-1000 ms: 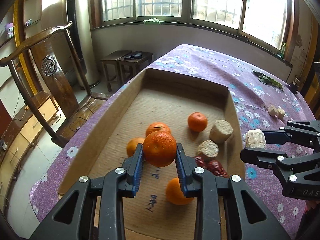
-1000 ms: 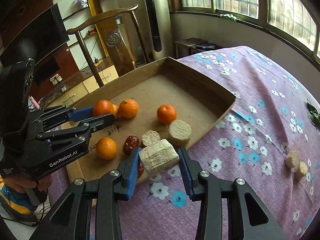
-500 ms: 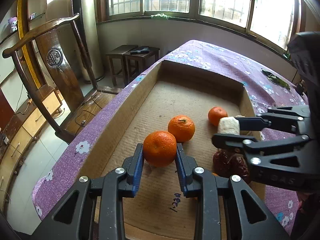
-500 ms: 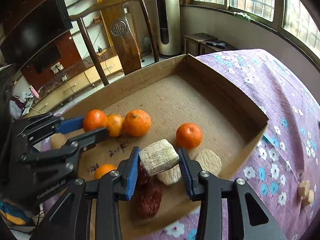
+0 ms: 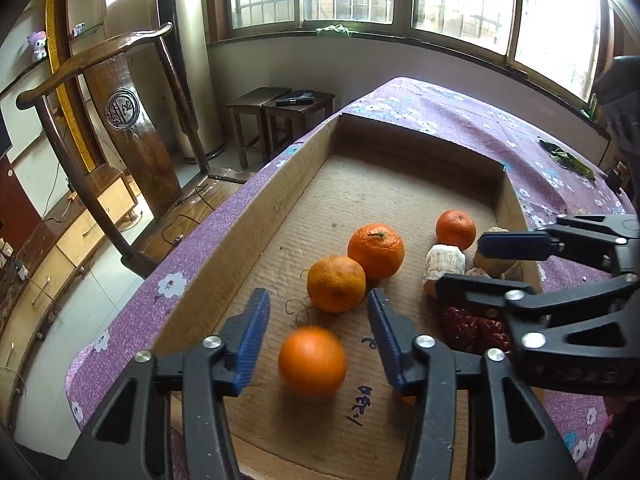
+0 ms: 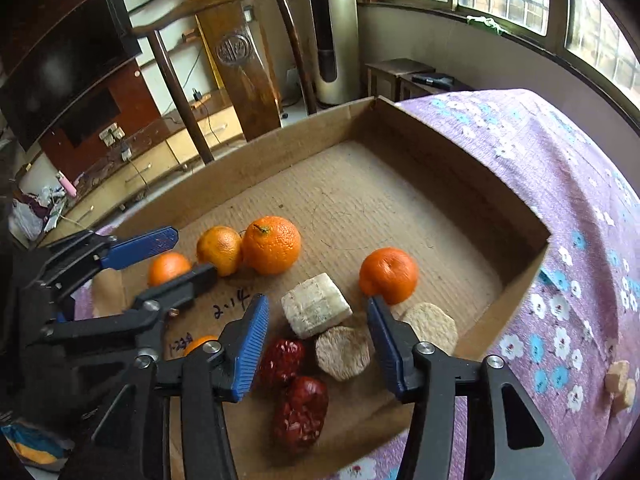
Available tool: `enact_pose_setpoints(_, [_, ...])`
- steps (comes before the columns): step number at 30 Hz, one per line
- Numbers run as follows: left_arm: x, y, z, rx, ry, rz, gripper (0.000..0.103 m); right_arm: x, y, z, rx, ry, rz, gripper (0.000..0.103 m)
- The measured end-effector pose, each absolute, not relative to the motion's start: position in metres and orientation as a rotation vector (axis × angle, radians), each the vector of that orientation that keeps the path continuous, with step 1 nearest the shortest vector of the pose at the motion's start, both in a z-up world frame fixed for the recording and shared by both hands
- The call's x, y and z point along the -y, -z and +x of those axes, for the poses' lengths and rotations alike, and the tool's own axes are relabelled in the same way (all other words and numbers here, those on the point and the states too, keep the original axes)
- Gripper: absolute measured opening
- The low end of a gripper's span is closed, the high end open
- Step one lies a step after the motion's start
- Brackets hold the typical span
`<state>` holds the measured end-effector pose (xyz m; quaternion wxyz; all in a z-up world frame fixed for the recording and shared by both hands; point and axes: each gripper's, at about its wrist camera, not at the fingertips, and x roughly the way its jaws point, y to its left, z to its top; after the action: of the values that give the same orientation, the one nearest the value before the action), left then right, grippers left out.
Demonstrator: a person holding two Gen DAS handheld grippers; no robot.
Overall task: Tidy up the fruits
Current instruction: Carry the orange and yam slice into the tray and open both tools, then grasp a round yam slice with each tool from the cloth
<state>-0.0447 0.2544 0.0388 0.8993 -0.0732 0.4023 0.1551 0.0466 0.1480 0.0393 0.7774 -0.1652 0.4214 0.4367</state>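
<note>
Both grippers gape wide, empty: left gripper (image 5: 318, 334) over a blurred orange (image 5: 312, 361) (apparently dropping) inside the cardboard tray (image 5: 256, 220), right gripper (image 6: 316, 328) above the pale cane chunk (image 6: 316, 311), grouped by kind.

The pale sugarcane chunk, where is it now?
In the right wrist view, the sugarcane chunk lies on the cardboard tray floor between the right gripper's open fingers, beside two red dates.

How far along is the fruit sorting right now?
Mostly done: oranges, pale chunks and red dates lie in the box. Nothing is in hand; the left gripper and right gripper are open. Left: two small pieces on the cloth.
</note>
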Motion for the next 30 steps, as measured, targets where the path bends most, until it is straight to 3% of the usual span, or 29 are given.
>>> enact_pose_setpoints(9, [-0.234,-0.057,-0.050,-0.783,-0.333,-0.135,0.079,-0.089,-0.060,0.027,-0.859,-0.886,-0.307,0.070])
enact_pose_setpoints(30, [-0.068,-0.065,-0.001,-0.818,-0.097,-0.077,0.088,0.112,-0.057,0.054,-0.913,-0.521,-0.111,0.077])
